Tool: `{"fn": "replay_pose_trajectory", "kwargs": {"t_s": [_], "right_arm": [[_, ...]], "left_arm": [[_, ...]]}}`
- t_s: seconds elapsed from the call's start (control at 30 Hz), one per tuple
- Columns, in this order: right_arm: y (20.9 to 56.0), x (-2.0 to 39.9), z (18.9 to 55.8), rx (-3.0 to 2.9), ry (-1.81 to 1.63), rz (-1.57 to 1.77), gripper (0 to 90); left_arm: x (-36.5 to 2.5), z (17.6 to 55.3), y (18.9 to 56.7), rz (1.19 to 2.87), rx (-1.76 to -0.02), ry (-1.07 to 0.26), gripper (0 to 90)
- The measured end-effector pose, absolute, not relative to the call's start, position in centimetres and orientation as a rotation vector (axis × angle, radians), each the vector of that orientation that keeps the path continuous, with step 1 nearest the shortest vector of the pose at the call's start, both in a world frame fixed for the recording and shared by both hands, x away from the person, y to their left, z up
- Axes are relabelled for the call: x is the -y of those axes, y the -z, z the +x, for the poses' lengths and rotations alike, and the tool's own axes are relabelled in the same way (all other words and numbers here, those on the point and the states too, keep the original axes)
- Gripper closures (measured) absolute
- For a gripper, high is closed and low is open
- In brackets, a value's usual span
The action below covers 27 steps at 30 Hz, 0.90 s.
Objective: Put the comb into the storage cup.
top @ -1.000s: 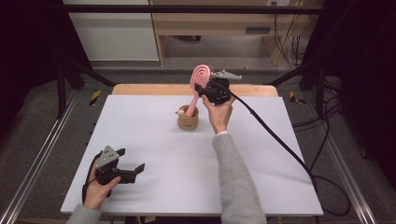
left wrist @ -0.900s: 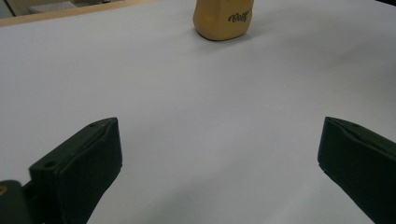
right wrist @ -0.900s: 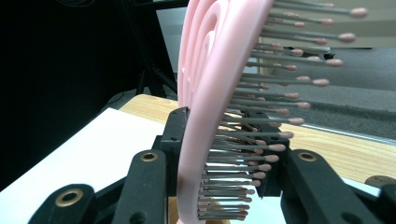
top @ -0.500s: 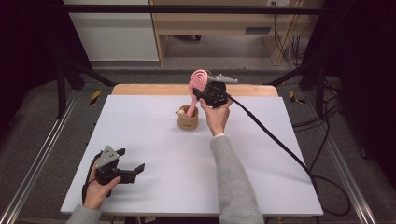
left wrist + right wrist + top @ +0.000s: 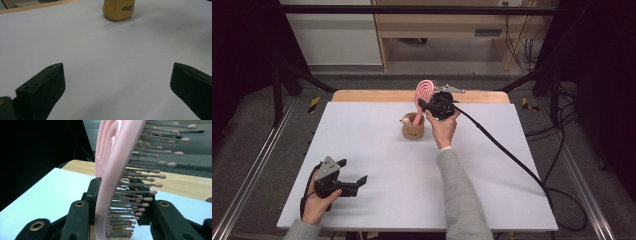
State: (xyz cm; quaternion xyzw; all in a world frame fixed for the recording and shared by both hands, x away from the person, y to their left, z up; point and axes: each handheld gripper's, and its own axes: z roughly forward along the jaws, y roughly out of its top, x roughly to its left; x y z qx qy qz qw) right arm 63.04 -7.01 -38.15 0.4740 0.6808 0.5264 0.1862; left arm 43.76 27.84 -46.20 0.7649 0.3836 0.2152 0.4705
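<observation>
1. Fingers [image 5: 93, 195] of the right gripper [image 5: 428, 106] are clamped on a pink hairbrush [image 5: 423, 95]. In the right gripper view one black finger sits on the smooth back of the brush and the other sits on the bristle side, so the brush is squeezed between them.
2. Held that way, the brush is up in the air over the far middle of the white worktop [image 5: 492, 190], just above a small tan cup [image 5: 413, 131]. Its lower end reaches down to the mouth of the cup. I cannot tell if it touches the cup.
3. Up close, the brush is light pink, with a rounded head made of curved loops. Thin grey bristles with little pink ball tips stick out from one side of it.
4. From above, the brush stands almost straight up. Its long line runs up and down, with the round head on top and the handle end pointing down at the cup. It leans a little.
5. Near the front left corner of the worktop, the left gripper [image 5: 349, 183] rests low, well apart from the cup. Its fingers [image 5: 43, 92] are spread wide with nothing between them.
</observation>
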Motion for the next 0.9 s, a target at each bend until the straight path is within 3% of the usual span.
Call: {"fn": "replay_pose_trajectory", "kwargs": {"t_s": [0.9], "right_arm": [[38.8,8.7,63.2,-1.881,-1.500,1.392,61.3]], "left_arm": [[-27.8,43.8,46.3,1.881,-0.938,-0.528,0.0]]}}
